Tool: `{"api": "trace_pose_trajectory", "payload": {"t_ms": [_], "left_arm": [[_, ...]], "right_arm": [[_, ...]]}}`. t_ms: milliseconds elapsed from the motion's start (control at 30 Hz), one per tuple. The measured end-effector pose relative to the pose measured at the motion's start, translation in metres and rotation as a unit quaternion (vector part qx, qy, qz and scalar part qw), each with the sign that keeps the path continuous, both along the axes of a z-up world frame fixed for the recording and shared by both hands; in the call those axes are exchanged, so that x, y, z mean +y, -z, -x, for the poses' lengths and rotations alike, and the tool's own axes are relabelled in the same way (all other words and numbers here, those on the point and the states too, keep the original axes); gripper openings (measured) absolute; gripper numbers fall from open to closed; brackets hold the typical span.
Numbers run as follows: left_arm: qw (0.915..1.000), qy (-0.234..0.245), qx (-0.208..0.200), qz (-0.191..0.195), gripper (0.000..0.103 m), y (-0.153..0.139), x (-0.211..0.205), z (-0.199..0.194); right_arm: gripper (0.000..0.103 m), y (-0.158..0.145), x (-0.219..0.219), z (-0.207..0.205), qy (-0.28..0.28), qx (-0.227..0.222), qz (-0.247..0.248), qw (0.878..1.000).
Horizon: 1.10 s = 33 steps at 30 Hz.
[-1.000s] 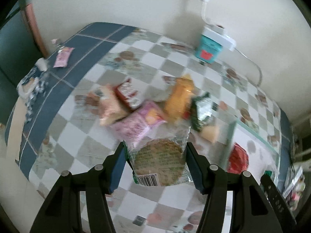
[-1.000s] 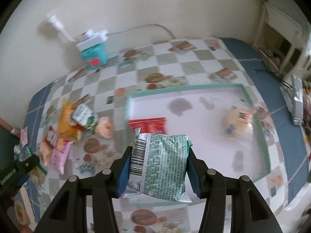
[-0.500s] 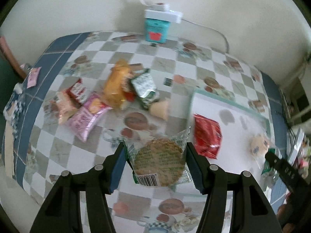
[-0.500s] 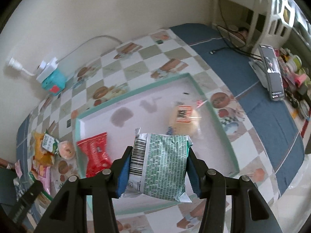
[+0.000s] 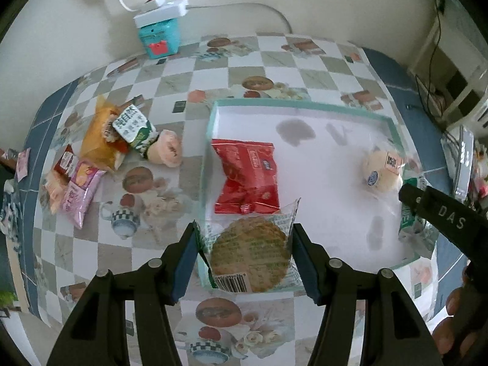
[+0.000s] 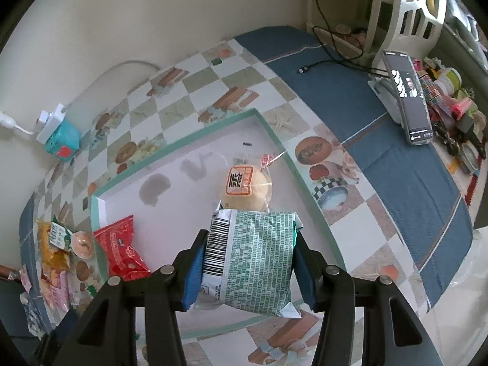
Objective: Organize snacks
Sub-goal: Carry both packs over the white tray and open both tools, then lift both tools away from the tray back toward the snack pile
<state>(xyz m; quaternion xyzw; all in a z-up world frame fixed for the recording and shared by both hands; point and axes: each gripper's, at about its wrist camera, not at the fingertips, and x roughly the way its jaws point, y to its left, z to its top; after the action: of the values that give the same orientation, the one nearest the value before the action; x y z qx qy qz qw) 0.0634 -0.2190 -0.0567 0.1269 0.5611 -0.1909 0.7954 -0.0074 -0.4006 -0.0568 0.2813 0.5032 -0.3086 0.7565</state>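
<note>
Left gripper (image 5: 244, 259) clamps a wrapped cookie (image 5: 250, 259), probably brittle, by its edges; right gripper (image 6: 248, 267) grips a light, crinkly pouch (image 6: 253, 259) over the tray (image 6: 305, 183).

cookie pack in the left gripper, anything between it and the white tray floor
Nothing visible blocks it. The cookie pack hangs over the tray's near-left corner; the red packet lies just beyond it, and bare floor lies to the right.
</note>
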Motion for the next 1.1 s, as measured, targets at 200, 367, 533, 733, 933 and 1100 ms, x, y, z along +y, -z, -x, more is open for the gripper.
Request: {"api": "trace_pose_trajectory", "payload": {"t_ms": [200, 367, 533, 733, 933, 1100], "left_arm": [[0.9999, -0.009, 0.011, -0.006, 0.062, 0.018, -0.004, -0.009], [0.9995, -0.007, 0.024, -0.017, 0.063, 0.034, -0.009, -0.012], [0.9993, -0.003, 0.028, -0.023, 0.080, 0.038, -0.012, -0.011], [0.9994, -0.015, 0.022, -0.021, 0.085, 0.031, -0.002, -0.015], [0.9986, -0.050, 0.010, -0.010, 0.093, 0.022, 0.020, -0.030], [0.9960, -0.086, 0.016, 0.015, 0.100, 0.017, 0.044, -0.043]], "right_arm": [[0.056, 0.013, 0.002, -0.004, -0.007, 0.016, -0.013, 1.000], [0.056, 0.027, 0.005, -0.010, -0.016, 0.037, -0.028, 0.999], [0.072, 0.028, 0.004, -0.009, -0.011, 0.039, -0.031, 0.999], [0.075, 0.026, 0.004, -0.010, -0.006, 0.039, -0.032, 0.999], [0.091, 0.023, 0.005, -0.011, -0.004, 0.035, -0.027, 0.999], [0.103, 0.021, 0.008, -0.013, -0.008, 0.034, -0.018, 0.999]]}}
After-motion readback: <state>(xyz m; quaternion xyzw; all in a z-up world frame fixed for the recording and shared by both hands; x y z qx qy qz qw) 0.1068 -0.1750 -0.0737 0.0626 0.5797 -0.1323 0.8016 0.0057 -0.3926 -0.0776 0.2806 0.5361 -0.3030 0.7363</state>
